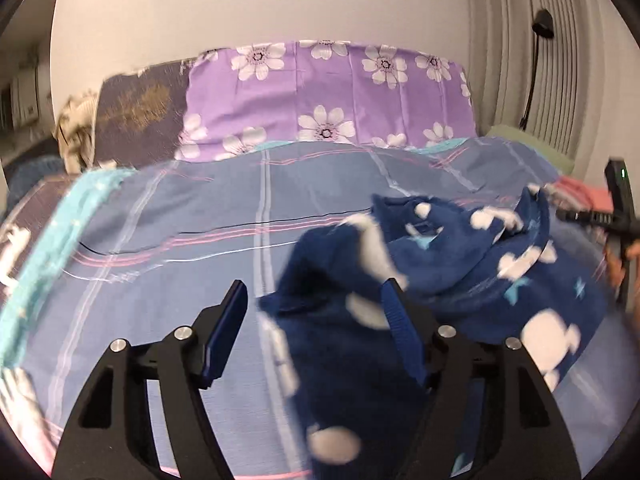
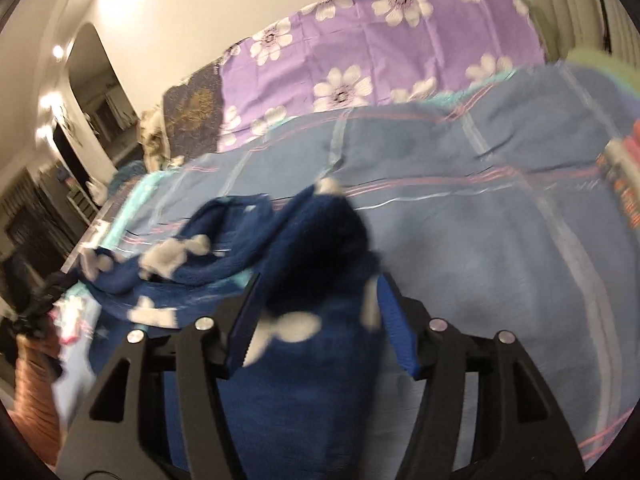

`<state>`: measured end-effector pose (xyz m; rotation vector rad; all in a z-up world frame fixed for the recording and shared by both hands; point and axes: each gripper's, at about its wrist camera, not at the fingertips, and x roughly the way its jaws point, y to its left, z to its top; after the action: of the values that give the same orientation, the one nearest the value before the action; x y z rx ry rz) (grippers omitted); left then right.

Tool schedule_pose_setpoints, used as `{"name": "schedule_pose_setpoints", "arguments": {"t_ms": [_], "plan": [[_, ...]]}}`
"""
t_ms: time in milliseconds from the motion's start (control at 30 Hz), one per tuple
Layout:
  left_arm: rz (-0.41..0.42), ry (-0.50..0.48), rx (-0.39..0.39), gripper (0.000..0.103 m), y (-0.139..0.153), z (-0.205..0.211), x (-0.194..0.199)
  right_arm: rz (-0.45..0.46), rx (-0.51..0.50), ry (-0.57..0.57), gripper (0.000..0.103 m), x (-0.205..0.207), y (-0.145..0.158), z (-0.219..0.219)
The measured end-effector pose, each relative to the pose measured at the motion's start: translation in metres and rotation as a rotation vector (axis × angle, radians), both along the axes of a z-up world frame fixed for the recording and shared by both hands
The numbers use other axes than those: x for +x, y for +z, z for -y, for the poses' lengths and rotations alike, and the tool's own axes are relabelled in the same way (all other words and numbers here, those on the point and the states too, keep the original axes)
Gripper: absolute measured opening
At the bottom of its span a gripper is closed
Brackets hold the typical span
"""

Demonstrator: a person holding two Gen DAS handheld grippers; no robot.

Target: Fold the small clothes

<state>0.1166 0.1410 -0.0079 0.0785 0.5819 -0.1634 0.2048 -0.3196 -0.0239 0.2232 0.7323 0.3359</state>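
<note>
A dark blue fleece garment [image 1: 460,276] with white and light-blue shapes lies crumpled on the blue plaid bedcover [image 1: 180,240]. My left gripper [image 1: 314,290] is open. The cloth hangs in the gap against the right finger, and the left pad is bare. In the right wrist view the same garment [image 2: 304,380] bunches up between the fingers of my right gripper [image 2: 320,280], whose jaws stand apart without pinching it. The picture is blurred. The right gripper's black body [image 1: 616,216] shows at the right edge of the left wrist view.
A purple flowered pillow [image 1: 320,96] [image 2: 380,48] and a dark patterned one [image 1: 136,116] lean on the wall behind the bed. Pink and red clothes [image 1: 580,192] [image 2: 624,176] lie at the right edge. A curtain and a lamp [image 1: 542,24] stand to the right.
</note>
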Motion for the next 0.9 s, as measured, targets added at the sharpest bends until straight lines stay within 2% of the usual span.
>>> {"name": "schedule_pose_setpoints", "arguments": {"t_ms": [33,100,200,300,333,400,433,467,500,533,600,667,733,800,833,867,900], "plan": [[-0.016,0.007,0.012,0.07,-0.004,-0.003,0.001,-0.002,-0.022,0.007,0.06,0.004,-0.002,0.001],[-0.1,0.039,0.047,0.07,-0.019,-0.009,0.019,-0.02,-0.049,0.047,0.062,0.014,-0.01,-0.002],[-0.156,0.047,0.084,0.07,-0.036,-0.013,0.048,-0.041,-0.103,0.065,0.064,0.034,-0.022,-0.01],[-0.156,0.017,0.06,0.07,-0.039,-0.013,0.074,-0.039,-0.101,0.067,0.073,0.052,-0.022,-0.016],[-0.155,0.0,0.029,0.07,-0.037,-0.011,0.083,-0.033,-0.091,0.074,0.075,0.056,-0.021,-0.019],[-0.152,-0.038,-0.012,0.055,-0.033,-0.005,0.094,-0.029,-0.069,0.089,0.076,0.064,-0.018,-0.024],[-0.154,-0.059,-0.029,0.031,-0.031,0.0,0.099,-0.031,-0.061,0.1,0.073,0.067,-0.017,-0.028],[-0.165,-0.085,-0.061,0.01,-0.028,0.004,0.105,-0.038,-0.052,0.113,0.04,0.071,-0.015,-0.032],[-0.169,-0.084,-0.084,0.01,-0.024,0.006,0.107,-0.05,-0.042,0.108,0.016,0.073,-0.013,-0.034],[-0.157,-0.076,-0.117,0.01,-0.019,0.006,0.106,-0.05,-0.008,0.092,0.009,0.072,-0.009,-0.032],[-0.129,-0.047,-0.176,0.01,-0.009,-0.001,0.102,0.013,0.076,0.054,0.008,0.067,0.008,-0.021],[-0.126,-0.01,-0.199,0.01,-0.008,-0.008,0.105,0.022,0.136,0.003,0.008,0.07,0.015,-0.009],[-0.156,0.021,-0.154,0.011,-0.02,-0.007,0.115,-0.032,0.082,-0.024,0.01,0.085,0.004,-0.012],[-0.25,0.042,-0.065,0.017,-0.052,0.001,0.133,-0.122,0.003,-0.032,0.014,0.099,-0.019,-0.023],[-0.29,0.051,-0.041,0.024,-0.067,0.003,0.138,-0.16,-0.036,-0.041,0.017,0.104,-0.031,-0.03],[-0.31,0.056,-0.033,0.029,-0.081,0.005,0.14,-0.187,-0.062,-0.049,0.027,0.106,-0.041,-0.034],[-0.287,0.064,-0.033,0.031,-0.083,0.004,0.138,-0.197,-0.072,-0.056,0.029,0.105,-0.047,-0.036]]}}
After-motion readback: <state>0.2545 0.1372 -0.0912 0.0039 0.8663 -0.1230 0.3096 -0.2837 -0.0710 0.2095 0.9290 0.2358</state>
